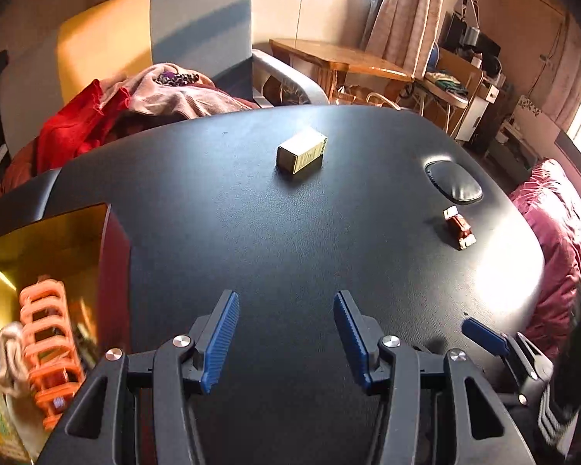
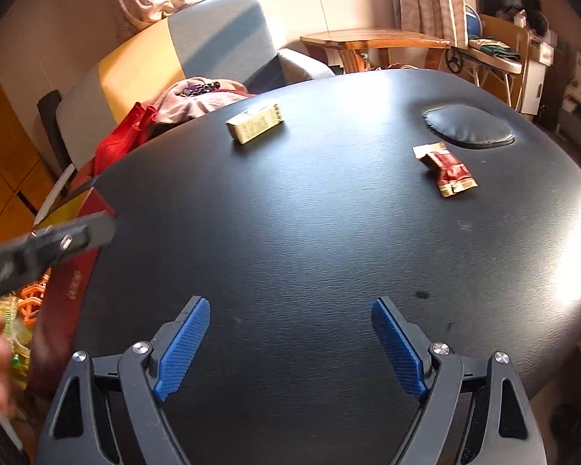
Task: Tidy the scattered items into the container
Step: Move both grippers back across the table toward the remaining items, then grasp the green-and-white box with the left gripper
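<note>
Two items, box [image 2: 255, 123] and sachet [image 2: 447, 169], lie well beyond right gripper [image 2: 290, 345].

A: Worktop [image 2: 290, 232], middle?
B: Bare, passable between both spread claws.
A: Obstacles?
B: Yellow box [image 2: 255, 123] far side; red sachet [image 2: 447, 169] beside black pad [image 2: 468, 128]; container [image 1: 108, 240] at left edge.

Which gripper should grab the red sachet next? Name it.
Right, probably. The red sachet lies on the table's right side, ahead of the open right gripper; the left gripper sits nearer the container.
</note>
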The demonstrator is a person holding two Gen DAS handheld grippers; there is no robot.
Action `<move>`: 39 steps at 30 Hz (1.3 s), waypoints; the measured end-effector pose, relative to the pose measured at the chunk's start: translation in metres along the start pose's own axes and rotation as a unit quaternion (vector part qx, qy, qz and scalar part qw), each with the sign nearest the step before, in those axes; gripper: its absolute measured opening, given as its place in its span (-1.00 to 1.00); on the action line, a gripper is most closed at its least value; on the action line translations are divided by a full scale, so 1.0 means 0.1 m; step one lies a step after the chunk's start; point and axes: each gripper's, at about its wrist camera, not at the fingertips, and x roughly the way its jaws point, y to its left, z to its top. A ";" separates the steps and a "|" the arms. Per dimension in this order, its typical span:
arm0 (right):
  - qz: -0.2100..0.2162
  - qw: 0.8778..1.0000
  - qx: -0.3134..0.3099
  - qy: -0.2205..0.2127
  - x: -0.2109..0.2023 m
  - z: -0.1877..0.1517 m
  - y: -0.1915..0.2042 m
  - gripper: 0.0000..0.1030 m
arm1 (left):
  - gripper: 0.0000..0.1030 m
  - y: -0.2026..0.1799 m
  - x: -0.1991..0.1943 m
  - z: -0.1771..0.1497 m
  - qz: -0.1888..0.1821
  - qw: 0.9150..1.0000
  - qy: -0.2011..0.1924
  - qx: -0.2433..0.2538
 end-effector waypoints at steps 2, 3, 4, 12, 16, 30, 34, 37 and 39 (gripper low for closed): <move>-0.003 1.000 0.001 0.000 0.02 0.01 -0.04 0.70 | 0.01 -0.01 0.10 0.10 0.003 1.000 0.006 0.002; -0.004 1.000 -0.002 0.001 0.03 0.01 -0.05 0.70 | 0.01 -0.02 0.16 0.16 0.004 1.000 0.011 0.004; -0.005 1.000 -0.005 0.001 0.03 0.01 -0.05 0.70 | 0.01 -0.02 0.20 0.21 0.005 1.000 0.012 0.004; 0.002 0.999 -0.034 -0.003 0.09 0.09 -0.01 0.72 | 0.01 -0.14 0.65 0.73 0.018 0.999 0.018 0.041; 0.010 0.999 -0.049 -0.006 0.12 0.16 0.01 0.74 | 0.01 -0.18 0.91 1.01 0.027 0.998 0.021 0.061; 0.026 0.999 -0.027 0.004 0.26 0.29 -0.08 0.74 | 0.09 -0.36 1.64 1.50 0.008 0.988 0.032 0.151; 0.027 0.999 -0.024 0.002 0.27 0.32 -0.09 0.74 | 0.09 -0.36 1.78 1.52 0.013 0.988 0.041 0.150; 0.026 0.999 -0.026 0.001 0.28 0.32 -0.09 0.74 | -0.04 -0.33 1.85 1.51 0.018 0.990 0.049 0.129; 0.024 0.999 -0.027 0.001 0.28 0.32 -0.09 0.74 | -0.16 -0.31 1.83 1.49 0.016 0.992 0.048 0.115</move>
